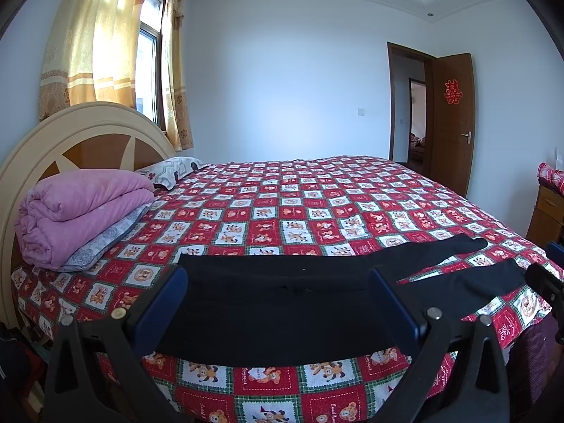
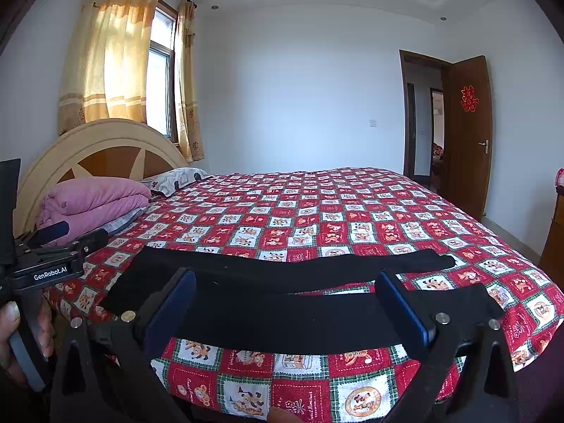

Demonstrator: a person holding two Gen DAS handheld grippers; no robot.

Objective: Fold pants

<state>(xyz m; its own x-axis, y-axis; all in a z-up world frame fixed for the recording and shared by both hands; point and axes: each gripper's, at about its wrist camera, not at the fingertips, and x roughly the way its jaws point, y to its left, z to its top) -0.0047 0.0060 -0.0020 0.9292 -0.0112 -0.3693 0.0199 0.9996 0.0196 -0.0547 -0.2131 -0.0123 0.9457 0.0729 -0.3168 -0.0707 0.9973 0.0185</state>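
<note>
the black pants [image 1: 282,303] are laid flat along the near edge of the bed [image 1: 317,211], legs spread rightward, so folding can begin. both the left tongs [image 1: 278,296] and right tongs [image 2: 285,299] are held wide open over them, nothing gripped.

Both grippers, left [image 1: 278,278] and right [image 2: 285,282], have black frames, blue finger pads [image 2: 405,303] and round silver screws; the left one reads "GenRobot.AI".
</note>
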